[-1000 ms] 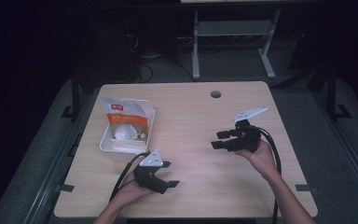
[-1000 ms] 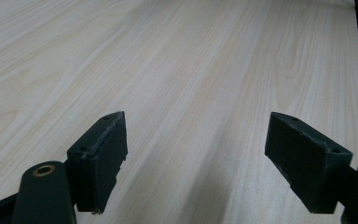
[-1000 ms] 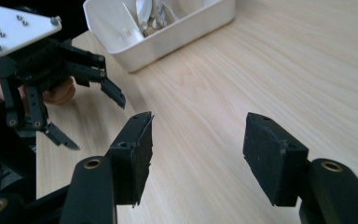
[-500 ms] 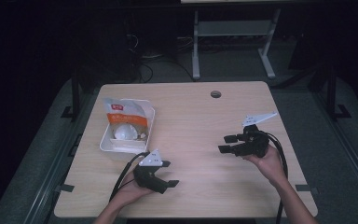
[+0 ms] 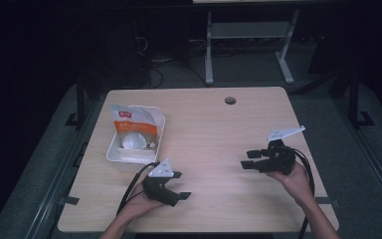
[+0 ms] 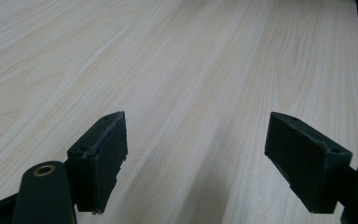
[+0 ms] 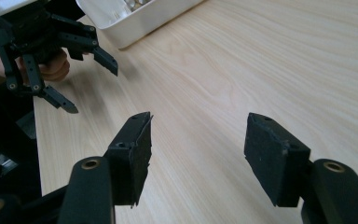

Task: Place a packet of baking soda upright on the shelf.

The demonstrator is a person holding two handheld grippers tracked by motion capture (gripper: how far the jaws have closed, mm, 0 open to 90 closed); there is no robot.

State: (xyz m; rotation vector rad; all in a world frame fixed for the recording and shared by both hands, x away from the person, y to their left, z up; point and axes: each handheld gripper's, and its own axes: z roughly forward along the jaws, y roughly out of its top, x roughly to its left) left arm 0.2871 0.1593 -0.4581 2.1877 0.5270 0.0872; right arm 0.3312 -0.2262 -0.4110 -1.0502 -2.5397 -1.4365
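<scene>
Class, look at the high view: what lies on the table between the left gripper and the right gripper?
Nothing: bare wooden table separates the left gripper from the right gripper.

Table [image 5: 214, 144] brightly lit from overhead, surroundings dark; near jaws slightly blurred.

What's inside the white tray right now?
The white tray holds an orange-and-white packet leaning over a round white object. What lies beneath them is covered, and the packet's print is too small to read.
</scene>
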